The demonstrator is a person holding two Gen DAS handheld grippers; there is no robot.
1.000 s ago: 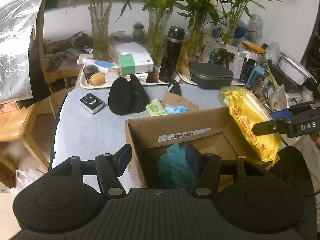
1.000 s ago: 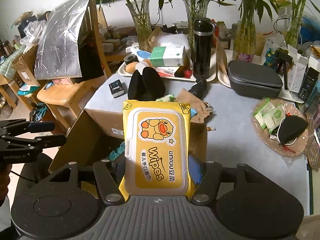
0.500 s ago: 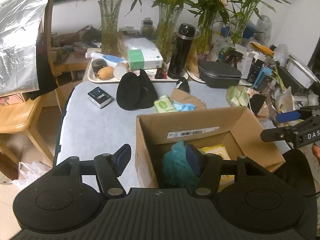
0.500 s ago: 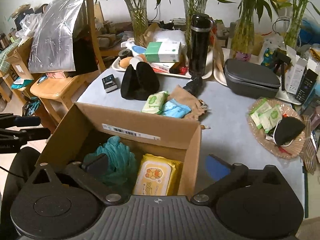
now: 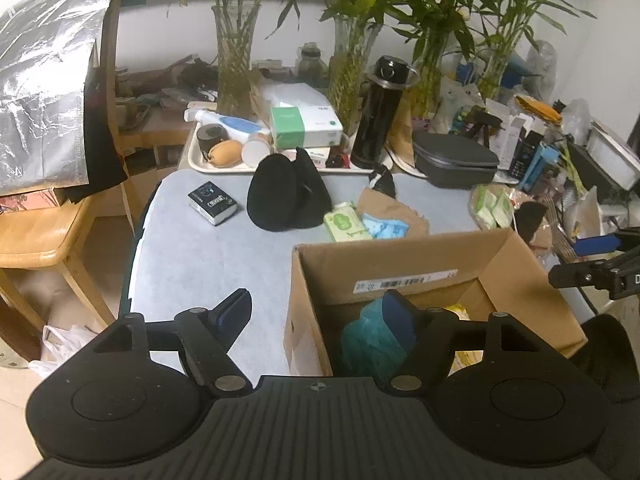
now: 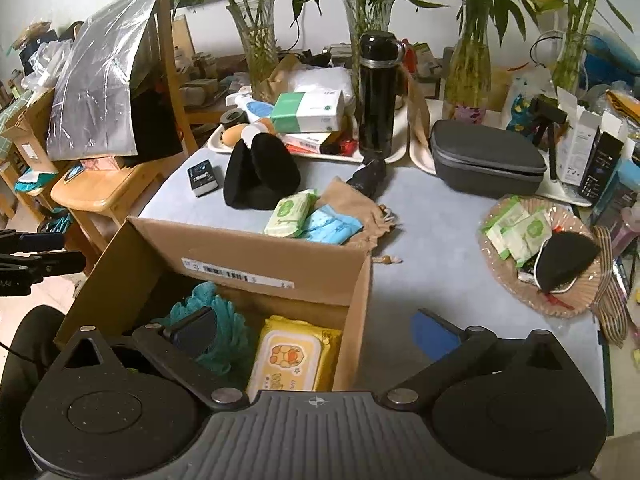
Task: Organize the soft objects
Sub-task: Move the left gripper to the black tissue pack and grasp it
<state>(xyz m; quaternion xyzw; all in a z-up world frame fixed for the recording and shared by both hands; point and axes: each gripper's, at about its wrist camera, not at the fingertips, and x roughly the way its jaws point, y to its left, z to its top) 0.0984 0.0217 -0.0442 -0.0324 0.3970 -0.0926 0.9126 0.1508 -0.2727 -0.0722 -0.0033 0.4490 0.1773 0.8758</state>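
An open cardboard box [image 5: 400,256] [image 6: 256,248] stands at the table's near edge. Inside it lie a teal fluffy cloth [image 5: 368,340] [image 6: 228,320] and a yellow wipes pack [image 6: 288,356]. My right gripper [image 6: 312,328] hangs wide open over the box's right wall, holding nothing. The jaws of my left gripper [image 5: 316,308] are opening astride the box's left wall without touching it, and the right finger hovers over the teal cloth. Behind the box lie a green tissue pack [image 6: 290,210], a blue pack [image 6: 332,224] and a black soft pouch [image 5: 280,196].
A tray [image 6: 384,156] holds a tissue box and a black bottle [image 6: 376,92]. A grey case [image 6: 484,156] and a woven basket [image 6: 568,304] of packets sit to the right. A small black box [image 5: 212,202] lies on the left, beside a wooden chair [image 5: 40,236].
My right gripper opened and let go of the yellow wipes pack, which dropped into the box beside the teal cloth. The left jaws have spread a little wider.
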